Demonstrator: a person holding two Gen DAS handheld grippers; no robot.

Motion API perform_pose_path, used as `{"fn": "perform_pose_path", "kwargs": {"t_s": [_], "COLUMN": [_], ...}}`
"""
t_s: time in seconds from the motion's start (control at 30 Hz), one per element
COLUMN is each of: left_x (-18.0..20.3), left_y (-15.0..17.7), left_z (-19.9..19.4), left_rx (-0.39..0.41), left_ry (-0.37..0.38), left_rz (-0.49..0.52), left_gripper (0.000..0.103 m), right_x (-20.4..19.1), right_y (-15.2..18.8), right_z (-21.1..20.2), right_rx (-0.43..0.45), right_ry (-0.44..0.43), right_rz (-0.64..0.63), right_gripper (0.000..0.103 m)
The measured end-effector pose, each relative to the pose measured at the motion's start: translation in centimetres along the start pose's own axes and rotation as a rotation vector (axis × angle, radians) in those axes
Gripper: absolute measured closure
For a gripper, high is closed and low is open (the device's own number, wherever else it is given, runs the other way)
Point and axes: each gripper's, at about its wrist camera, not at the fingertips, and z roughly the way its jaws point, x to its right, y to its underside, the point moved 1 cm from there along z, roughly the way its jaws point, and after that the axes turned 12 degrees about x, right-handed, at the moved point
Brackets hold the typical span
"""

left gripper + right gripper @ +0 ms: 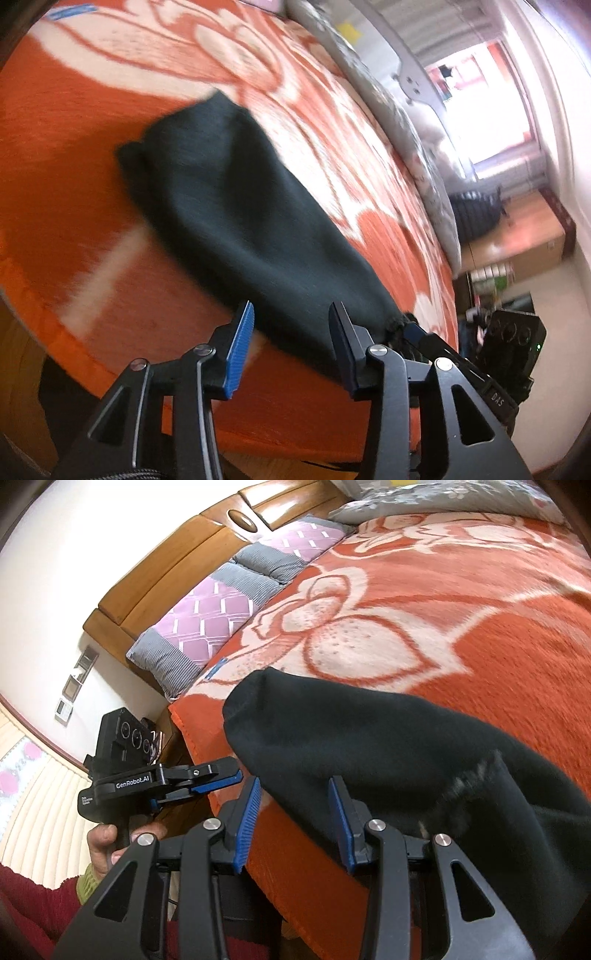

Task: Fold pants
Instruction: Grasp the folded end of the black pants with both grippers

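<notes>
Dark, near-black knit pants point(236, 206), folded into a long narrow bundle, lie on the orange blanket with a cream flower pattern point(66, 155) near the bed's edge. In the left wrist view the bundle runs from mid-bed down toward the camera; its near end sits just beyond and between the fingertips.

Left gripper point(291, 314): jaws part-open, blue ribbed pads point(242, 343) clear of the cloth, nothing clamped. The fabric shows in the gap but lies on the blanket below the tips. No earlier frame, so motion not stated.

Right gripper point(293, 788): jaws stand about equally apart, pads not pressing on anything. The pants' edge crosses behind the gap and a fold drapes just right of the right finger; contact there unclear.

In the right wrist view the left gripper point(229, 775) sits left of the bundle, off the bed edge, held by a hand point(107, 845) with a dark red sleeve point(33, 904).

Further out: lilac-and-grey quilted pillows point(218, 609) against a wooden headboard point(207, 535), grey floral duvet point(424, 498) along the far side.
</notes>
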Motion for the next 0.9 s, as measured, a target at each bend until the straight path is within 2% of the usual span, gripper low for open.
{"fn": "perform_pose_path", "kwargs": {"t_s": [0.4, 0.53, 0.9], "left_x": [-5.0, -6.1, -8.0], "left_y": [-2.5, -3.1, -4.8], "left_z": [-0.8, -0.6, 0.4], "left_rx": [0.047, 0.052, 0.084], "left_ry": [-0.084, -0.119, -0.152], "left_rz": [-0.134, -0.171, -0.239], "left_gripper": [0.05, 0.05, 0.05], "right_x": [-1.6, -2.1, -2.7], "right_y": [-2.6, -3.9, -7.8], "right_z": [4.2, 6.0, 13.6], "right_rx": [-0.045, -0.065, -0.195], "right_ry": [-0.006, -0.008, 0.006], "right_rz": [-0.047, -0.074, -0.224], "right_gripper": [0.063, 0.063, 0.062]}}
